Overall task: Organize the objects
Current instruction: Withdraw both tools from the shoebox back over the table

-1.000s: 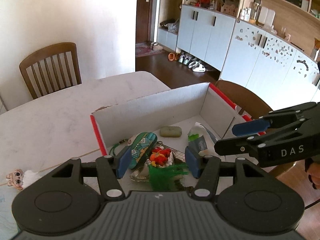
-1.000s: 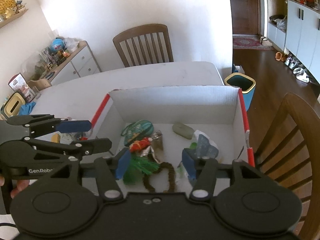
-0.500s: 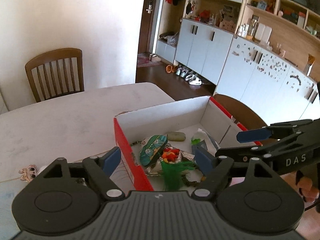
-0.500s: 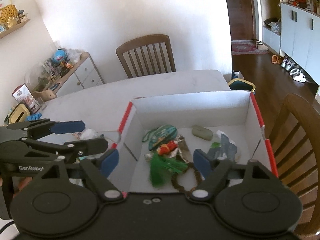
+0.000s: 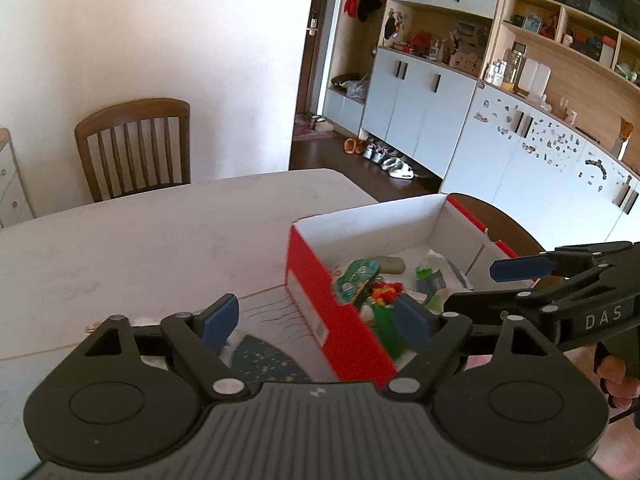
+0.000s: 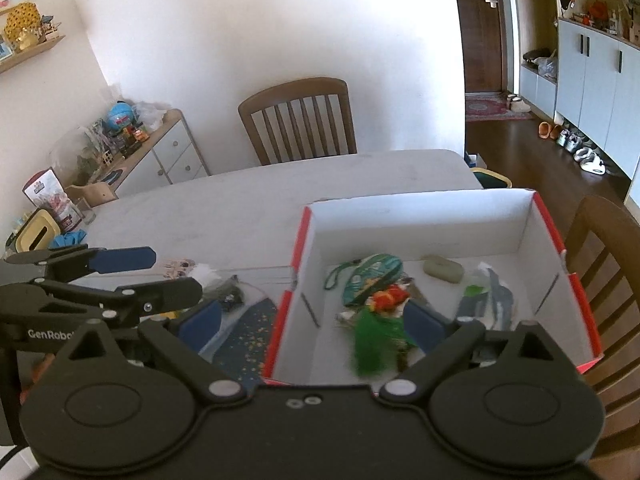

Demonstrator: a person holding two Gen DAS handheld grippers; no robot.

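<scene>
The left gripper point(image 5: 316, 320), black plastic with flat blue rubber pads, has its fingers spread wide and holds nothing. It hovers over the near left corner of an open cardboard box point(image 5: 320, 304) with glossy red outer walls and plain white inner walls. One pad hangs outside the box wall and the other inside it.

The right gripper point(image 6: 312, 320), of the same black plastic with blue pads, is also spread wide and empty, straddling the box's left wall from the near side. In the left camera view its body shows white letters reading "DAS", and a bare hand point(image 5: 620, 380) grips its handle at the frame's right edge. In the right camera view the left gripper's body bears white letters that begin "GenRobo"; the end is cut off.

Inside the box lie a teal patterned oval pouch point(image 6: 370, 280), a small red and orange toy point(image 6: 386, 294) with a bushy green feathery tuft point(image 6: 372, 340) beside it, a smooth grey-green soap-like bar point(image 6: 442, 270), and a crumpled clear plastic bag point(image 6: 488, 300).

Outside the box, to its left, a dark blue speckled fabric piece point(image 6: 248, 340) lies flat on the pale marble-look table point(image 5: 160, 236). A small cartoon-face card point(image 6: 178, 267) lies further back. A wooden slat-back chair point(image 6: 298, 120) stands at the table's far side.
</scene>
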